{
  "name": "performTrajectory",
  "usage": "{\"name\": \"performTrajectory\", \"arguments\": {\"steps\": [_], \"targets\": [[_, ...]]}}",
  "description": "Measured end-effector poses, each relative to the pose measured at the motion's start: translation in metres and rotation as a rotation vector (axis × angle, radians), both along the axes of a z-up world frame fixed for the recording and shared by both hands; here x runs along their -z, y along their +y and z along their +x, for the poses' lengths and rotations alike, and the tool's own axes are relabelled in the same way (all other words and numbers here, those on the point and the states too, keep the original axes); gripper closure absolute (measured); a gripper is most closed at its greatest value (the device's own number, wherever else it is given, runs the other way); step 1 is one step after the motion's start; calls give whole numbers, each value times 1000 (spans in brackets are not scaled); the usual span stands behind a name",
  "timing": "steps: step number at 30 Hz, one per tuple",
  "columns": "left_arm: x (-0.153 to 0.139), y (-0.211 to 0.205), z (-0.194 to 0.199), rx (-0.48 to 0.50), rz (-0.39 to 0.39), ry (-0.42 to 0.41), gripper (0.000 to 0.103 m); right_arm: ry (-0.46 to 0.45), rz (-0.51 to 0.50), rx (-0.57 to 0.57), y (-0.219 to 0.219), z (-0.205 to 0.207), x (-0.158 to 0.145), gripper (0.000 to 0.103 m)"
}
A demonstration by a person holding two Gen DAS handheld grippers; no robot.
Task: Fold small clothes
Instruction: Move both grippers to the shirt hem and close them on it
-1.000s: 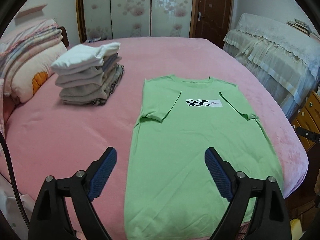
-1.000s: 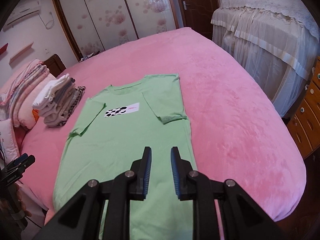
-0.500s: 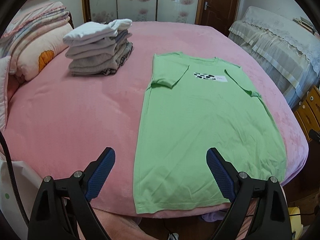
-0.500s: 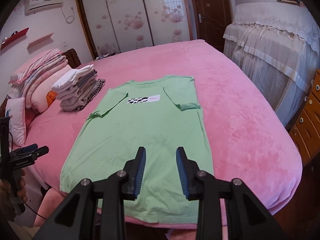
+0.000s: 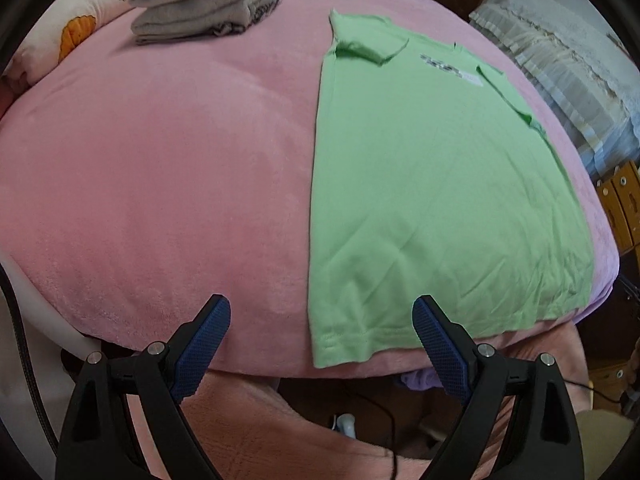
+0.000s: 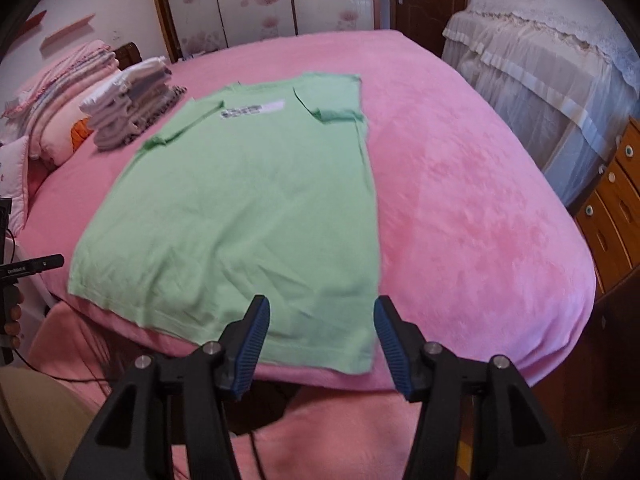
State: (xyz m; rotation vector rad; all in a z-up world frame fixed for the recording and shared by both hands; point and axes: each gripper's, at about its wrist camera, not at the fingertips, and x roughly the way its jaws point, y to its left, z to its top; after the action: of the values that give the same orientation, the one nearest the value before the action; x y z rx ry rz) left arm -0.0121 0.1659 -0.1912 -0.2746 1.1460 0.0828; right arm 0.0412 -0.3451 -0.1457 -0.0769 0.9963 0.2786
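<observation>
Nearest to the cameras, both grippers hang over the near edge of the bed with nothing caught between their pads. The left gripper (image 5: pixel 322 344) has its jaws spread wide, straddling the hem corner of the green T-shirt (image 5: pixel 432 184) without touching it. The right gripper (image 6: pixel 320 338) has just been opening its jaws and now stands about half apart above the other hem corner, also clear of the cloth.

The shirt itself lies flat on the pink bedspread (image 6: pixel 460 200), hem toward the person, collar farthest away, both sleeves already tucked in over the chest. So the side folds look done, and what seems left is bringing the hem up toward the collar, maybe one more fold, then moving it to the pile.

Further back on the left sits a stack of folded clothes (image 6: pixel 128 108), with pillows (image 5: pixel 76 36) just behind it. To the right there's a wooden dresser (image 6: pixel 612 208) and a lace-covered bed (image 6: pixel 552 56), well apart from the shirt. Nothing lies on the shirt or blocks the hem.
</observation>
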Motion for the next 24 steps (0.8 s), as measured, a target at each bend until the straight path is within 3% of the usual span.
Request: {"name": "performTrajectory", "arguments": {"steps": [5,13,22,24], "targets": [[18,-6,-2,55,-74,27,16,89,22,10,-16,0,33,49],[31,-9,-4,86,-85,44,21,159,48,2,-19,9,64,59],[39,-7,-2,111,-115,62,37,203,132,-9,-29,25,78,66],[42,-4,-4,107,-129,72,43,204,135,-24,-29,25,79,72]]}}
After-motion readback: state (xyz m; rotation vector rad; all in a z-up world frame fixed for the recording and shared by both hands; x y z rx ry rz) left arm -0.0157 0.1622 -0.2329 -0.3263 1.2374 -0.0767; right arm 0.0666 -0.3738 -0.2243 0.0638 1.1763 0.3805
